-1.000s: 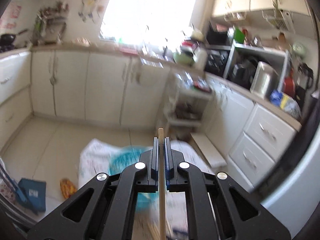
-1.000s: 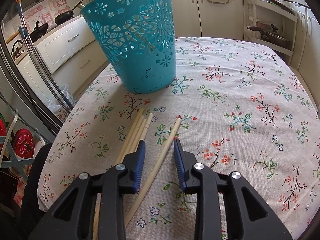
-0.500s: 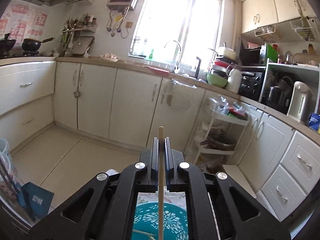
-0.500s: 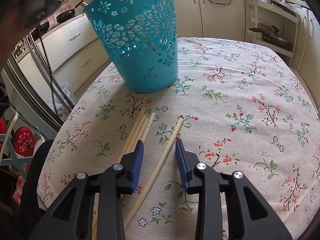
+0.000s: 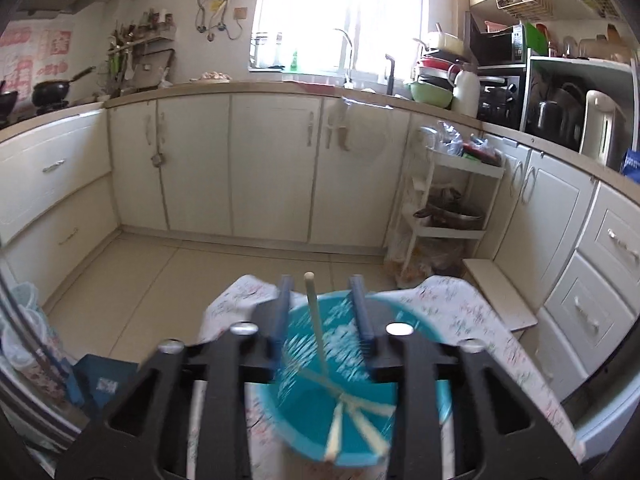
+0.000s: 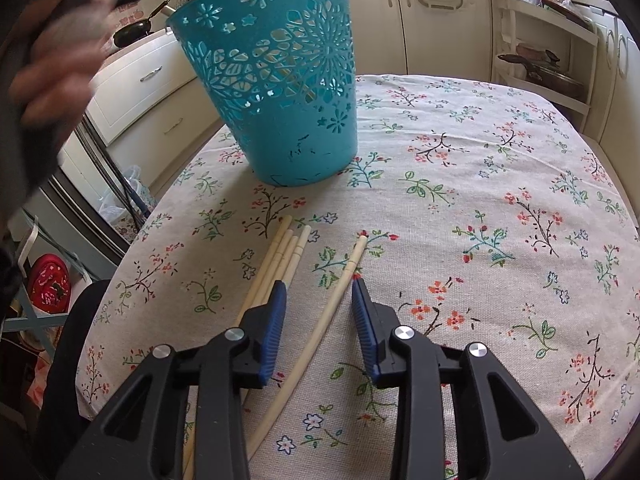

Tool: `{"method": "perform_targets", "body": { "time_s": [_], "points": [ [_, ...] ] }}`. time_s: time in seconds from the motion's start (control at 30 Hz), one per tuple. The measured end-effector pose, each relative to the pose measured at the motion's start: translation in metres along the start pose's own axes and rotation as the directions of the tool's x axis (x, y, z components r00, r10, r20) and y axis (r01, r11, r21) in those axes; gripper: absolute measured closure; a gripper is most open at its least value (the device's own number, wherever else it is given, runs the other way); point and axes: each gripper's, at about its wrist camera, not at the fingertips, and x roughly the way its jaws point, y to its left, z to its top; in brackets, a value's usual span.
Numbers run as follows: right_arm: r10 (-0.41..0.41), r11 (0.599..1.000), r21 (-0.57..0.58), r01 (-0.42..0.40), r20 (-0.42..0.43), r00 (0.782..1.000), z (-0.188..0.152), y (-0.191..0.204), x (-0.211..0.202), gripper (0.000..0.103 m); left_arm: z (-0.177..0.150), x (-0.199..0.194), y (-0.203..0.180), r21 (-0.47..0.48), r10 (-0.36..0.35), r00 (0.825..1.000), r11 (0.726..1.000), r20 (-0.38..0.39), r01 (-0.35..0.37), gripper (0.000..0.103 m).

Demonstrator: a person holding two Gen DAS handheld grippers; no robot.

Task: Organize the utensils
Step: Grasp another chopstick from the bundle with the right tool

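- Table [image 6: 500,184] with a floral cloth carried everything; the soft cloth could bunch if a chopstick were dragged across it.
- Teal basket [image 6: 276,80] stood upright at the far left of the table; thin perforated plastic, judged light and easy to tip if bumped.
- Left hand-held gripper [image 5: 322,312] hung over the basket's open mouth; its jaws had just been opening and stood apart, with a released chopstick [image 5: 316,320] loose between them, touching neither pad, its lower end in the basket among others.
- Right hand-held gripper [image 6: 319,320] was near the table, jaws apart, straddling a single chopstick [image 6: 324,320], not clamped.
- Bundle of chopsticks [image 6: 280,260] lay just left of it.
- Chopsticks judged light, stiff, smooth and prone to roll; best pinched mid-shaft, one at a time.
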Motion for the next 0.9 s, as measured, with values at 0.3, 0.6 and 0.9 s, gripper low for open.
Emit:
{"method": "perform_targets", "body": {
  "time_s": [0.3, 0.6, 0.9],
  "points": [
    [-0.017, 1.0, 0.021, 0.017, 0.005, 1.0, -0.001, 0.0, -0.002, 0.069, -0.081, -0.079, 0.039, -0.039, 0.116, 0.992, 0.993, 0.04, -0.115, 0.038],
    [-0.165, 0.979, -0.126, 0.161, -0.019, 0.986, -0.004, 0.017, 0.0, 0.091, -0.157, -0.009, 0.041, -0.027, 0.08, 0.953, 0.995, -0.292, -0.092, 0.035],
    [-0.166, 0.98, -0.116, 0.16, -0.041, 0.985, -0.004, 0.008, -0.001, 0.078, -0.162, 0.002, 0.044, -0.039, 0.081, 0.93, 0.994, -0.358, -0.102, 0.029]
  ]
}}
